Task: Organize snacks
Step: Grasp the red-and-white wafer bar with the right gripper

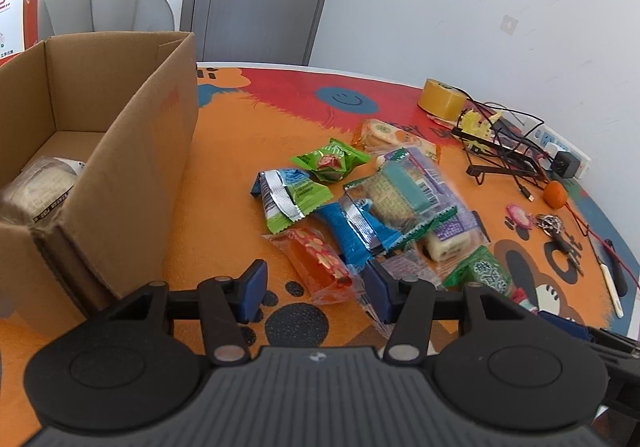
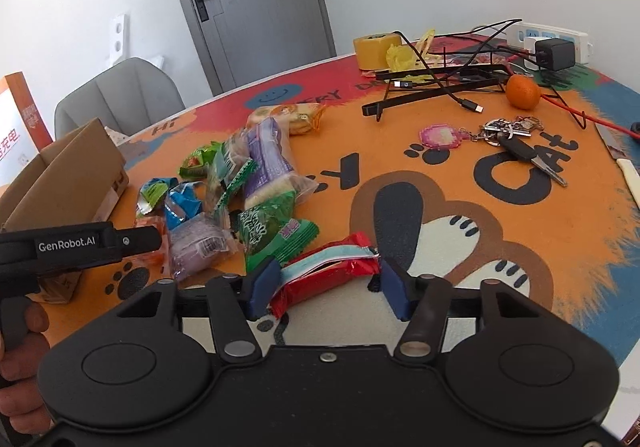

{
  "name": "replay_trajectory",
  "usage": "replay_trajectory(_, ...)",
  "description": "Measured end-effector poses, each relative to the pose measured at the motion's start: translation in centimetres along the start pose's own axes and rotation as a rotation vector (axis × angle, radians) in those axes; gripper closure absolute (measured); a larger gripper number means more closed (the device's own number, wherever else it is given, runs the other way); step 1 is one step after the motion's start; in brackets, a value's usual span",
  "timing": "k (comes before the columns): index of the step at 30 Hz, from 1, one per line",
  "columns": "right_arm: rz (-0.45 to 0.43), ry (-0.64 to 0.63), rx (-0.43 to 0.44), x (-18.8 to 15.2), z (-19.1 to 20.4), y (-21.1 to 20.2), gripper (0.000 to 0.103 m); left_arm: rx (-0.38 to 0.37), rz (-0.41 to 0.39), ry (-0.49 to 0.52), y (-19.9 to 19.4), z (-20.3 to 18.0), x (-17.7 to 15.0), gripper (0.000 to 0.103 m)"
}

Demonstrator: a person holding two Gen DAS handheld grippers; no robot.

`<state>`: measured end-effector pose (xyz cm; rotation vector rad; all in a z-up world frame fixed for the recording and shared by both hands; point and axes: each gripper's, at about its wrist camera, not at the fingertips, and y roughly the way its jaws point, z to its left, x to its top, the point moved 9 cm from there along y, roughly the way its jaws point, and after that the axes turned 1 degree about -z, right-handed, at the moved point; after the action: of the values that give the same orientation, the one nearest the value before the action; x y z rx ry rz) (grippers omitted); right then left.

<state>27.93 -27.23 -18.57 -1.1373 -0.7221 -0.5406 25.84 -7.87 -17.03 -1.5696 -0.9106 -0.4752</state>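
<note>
About ten snack packets point(image 1: 372, 207) lie heaped mid-desk point(image 1: 224, 167); one cardboard box point(image 1: 120, 151) sits at its left edge. Left gripper point(image 1: 316, 285) and right gripper point(image 2: 326, 283) gape wide, each straddling one packet ungripped.

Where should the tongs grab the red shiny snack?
Grip the red foil snack packet across its narrow middle, coming down from above. It lies flat and long on the orange cat-print mat, already between the open right tongs, so the fingers can close on its long sides.
</note>
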Motion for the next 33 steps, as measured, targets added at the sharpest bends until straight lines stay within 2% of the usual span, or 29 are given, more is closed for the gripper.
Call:
replay_trajectory(6,-0.013,0.03,0.004,0.3,-0.7,0.2,0.059,0.021,-0.008,0.003,0.9,0.0,0.1,0.05)
replay_trajectory(10,-0.013,0.041,-0.025,0.5,-1.5,0.0,0.06,0.027,-0.018,0.01,1.3,-0.2,0.3,0.05)
replay_trajectory(14,-0.008,0.055,-0.053,0.6,-2.4,-0.4,0.058,0.024,-0.019,0.033,1.4,-0.6,0.1,0.076)
replay_trajectory(16,-0.01,0.054,-0.076,0.7,-2.6,-0.5,0.053,0.014,-0.019,0.035,1.4,-0.6,0.1,0.077)
replay_trajectory(27,-0.034,0.085,-0.111,1.3,-2.2,-1.6,0.052,-0.014,-0.026,0.007,0.3,0.1,0.3,0.08)
replay_trajectory(29,-0.018,0.103,-0.089,1.0,-2.1,-1.7,0.054,-0.017,-0.029,0.004,0.2,0.2,0.3,0.08)
replay_trajectory(31,0.009,0.126,-0.035,0.5,-1.8,-1.3,0.067,-0.023,-0.03,0.002,0.0,0.2,0.3,0.081)
replay_trajectory(33,0.025,0.147,-0.02,0.2,-1.5,-0.7,0.068,-0.027,-0.032,0.004,-0.3,0.2,0.2,0.082)
